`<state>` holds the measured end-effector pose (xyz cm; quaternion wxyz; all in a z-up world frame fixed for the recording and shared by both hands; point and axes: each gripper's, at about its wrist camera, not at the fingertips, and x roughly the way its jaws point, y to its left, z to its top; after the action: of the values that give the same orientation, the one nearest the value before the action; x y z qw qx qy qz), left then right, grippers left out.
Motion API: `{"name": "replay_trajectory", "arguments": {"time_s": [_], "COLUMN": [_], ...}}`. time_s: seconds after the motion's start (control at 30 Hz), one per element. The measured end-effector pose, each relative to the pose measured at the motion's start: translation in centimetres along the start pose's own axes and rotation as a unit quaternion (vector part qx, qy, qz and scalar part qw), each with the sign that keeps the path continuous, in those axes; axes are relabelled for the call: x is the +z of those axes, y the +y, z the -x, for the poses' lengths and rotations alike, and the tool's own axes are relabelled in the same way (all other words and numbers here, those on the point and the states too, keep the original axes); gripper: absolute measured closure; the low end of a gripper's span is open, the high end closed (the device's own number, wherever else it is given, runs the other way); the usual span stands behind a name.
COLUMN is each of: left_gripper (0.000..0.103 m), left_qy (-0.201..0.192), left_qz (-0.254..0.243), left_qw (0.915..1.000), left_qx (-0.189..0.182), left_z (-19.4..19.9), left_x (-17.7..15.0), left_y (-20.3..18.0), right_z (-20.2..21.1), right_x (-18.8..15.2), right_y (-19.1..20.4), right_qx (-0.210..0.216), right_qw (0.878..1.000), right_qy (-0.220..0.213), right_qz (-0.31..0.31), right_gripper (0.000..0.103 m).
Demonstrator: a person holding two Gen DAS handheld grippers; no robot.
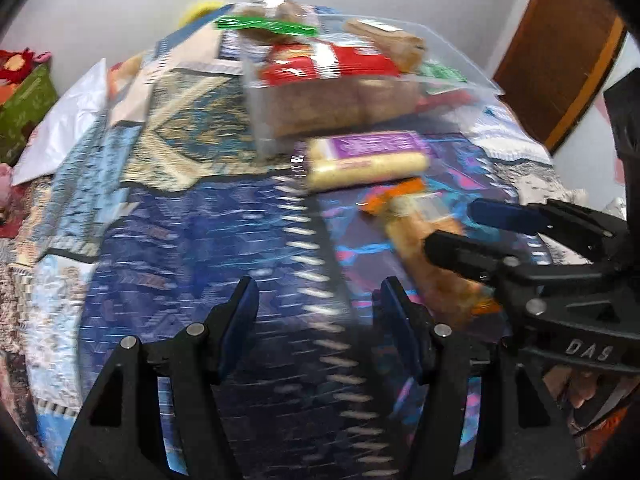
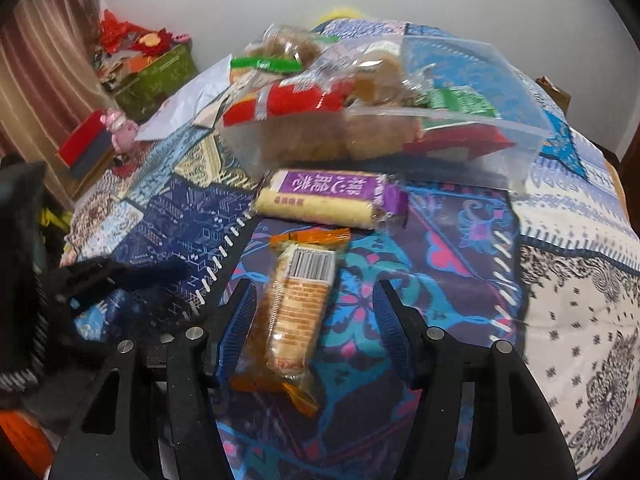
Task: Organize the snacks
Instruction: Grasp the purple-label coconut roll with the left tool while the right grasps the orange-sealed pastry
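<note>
clear plastic bin (image 2: pixel 472 148) holds piled snack packs (image 2: pixel 304 98). both claws gape: right claw (image 2: pixel 316 320) straddles an orange pack (image 2: pixel 296 312), left claw (image 1: pixel 320 324) empty.

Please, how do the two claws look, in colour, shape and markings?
Both are black plastic with silver pins at the joints and ribbed blue pads inside. The left claw has tapered fingers. The right claw matches it and bears white letters "DAS" on its body.

Your patchwork cloth (image 2: pixel 460 240) on the table mixes navy, turquoise, pink and cream prints with white stitching. At twelve o'clock the clear bin (image 2: pixel 500 92) shows red, green and brown packets; before it lie a purple-labelled yellow snack bar (image 2: pixel 320 200) and an orange-ended cracker pack (image 2: pixel 296 308). Your tongs (image 2: pixel 312 320) are black with blue pads.
</note>
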<state>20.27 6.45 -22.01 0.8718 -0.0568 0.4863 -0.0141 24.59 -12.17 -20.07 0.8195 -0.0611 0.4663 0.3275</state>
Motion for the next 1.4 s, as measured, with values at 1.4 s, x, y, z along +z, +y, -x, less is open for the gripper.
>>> {"name": "replay_trajectory", "arguments": {"time_s": [1.4], "left_gripper": [0.032], "left_qy": [0.022], "left_qz": [-0.119], "left_qw": [0.9882], "left_qx": [-0.094], "left_z": [-5.7], "left_x": [8.8], "left_y": [-5.0], "right_z": [1.3], "right_x": [-1.1], "right_y": [-6.0], "right_qx": [0.003], "right_qw": [0.999], "right_qy": [-0.005], "right_qz": [-0.047], "right_gripper": [0.072]}}
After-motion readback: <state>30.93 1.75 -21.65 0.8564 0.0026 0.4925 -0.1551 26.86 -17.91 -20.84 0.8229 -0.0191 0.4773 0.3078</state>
